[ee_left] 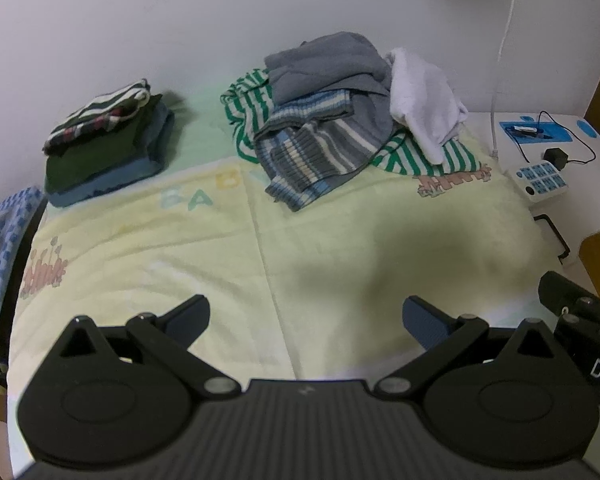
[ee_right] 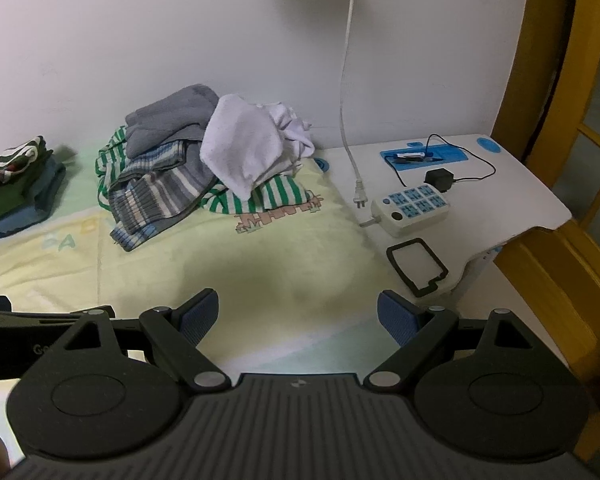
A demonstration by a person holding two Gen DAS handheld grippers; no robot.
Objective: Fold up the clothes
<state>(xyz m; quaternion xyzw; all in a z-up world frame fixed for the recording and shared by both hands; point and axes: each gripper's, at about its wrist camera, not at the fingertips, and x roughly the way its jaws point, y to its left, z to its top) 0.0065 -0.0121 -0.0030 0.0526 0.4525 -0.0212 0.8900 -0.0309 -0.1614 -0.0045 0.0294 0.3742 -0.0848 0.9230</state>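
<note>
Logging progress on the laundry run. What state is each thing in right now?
left claw: open, empty
right claw: open, empty
folded stack: folded, stacked at the left
clothes pile: unfolded, heaped near the wall
white towel: crumpled on top of the pile
yellow blanket: spread flat
loose plug: unplugged, lying on the desk

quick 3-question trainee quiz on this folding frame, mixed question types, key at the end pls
1. True or false: both grippers hold a garment.
2. Which item lies topmost on the right of the unfolded pile? A) white cloth B) blue checked cloth C) dark green shirt
3. Fill in: the folded stack sits to the ___ of the unfolded pile in the left wrist view.

Key:
1. False; the left gripper and right gripper are open and empty.
2. A, the white cloth.
3. left
</note>
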